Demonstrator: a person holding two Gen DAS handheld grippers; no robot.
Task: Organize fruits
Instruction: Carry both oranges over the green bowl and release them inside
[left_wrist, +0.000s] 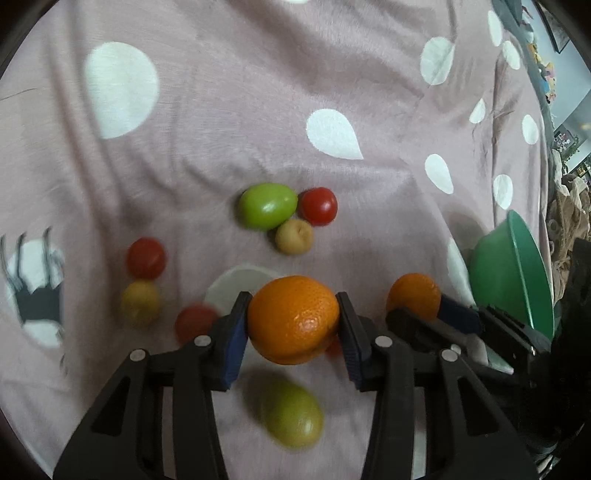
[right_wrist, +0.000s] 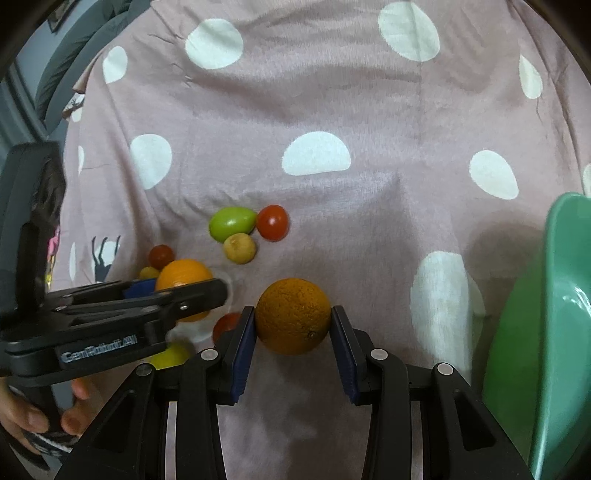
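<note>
Two round orange citrus fruits: one (left_wrist: 293, 319) centre-low in left view, other (right_wrist: 293, 315) centre-low in right view. Glossy green oval fruit (left_wrist: 266, 206), red tomato (left_wrist: 318, 205), tan round fruit (left_wrist: 294, 236) touching, mid-frame on cloth. Others lower left, blurred.

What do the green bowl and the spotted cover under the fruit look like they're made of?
Green bowl: probably plastic, smooth and glossy, judging by the bright highlight on its inside wall. Spotted cover: soft fabric with a short, velvety nap, pink with white dots; it creases and folds like a blanket.
</note>
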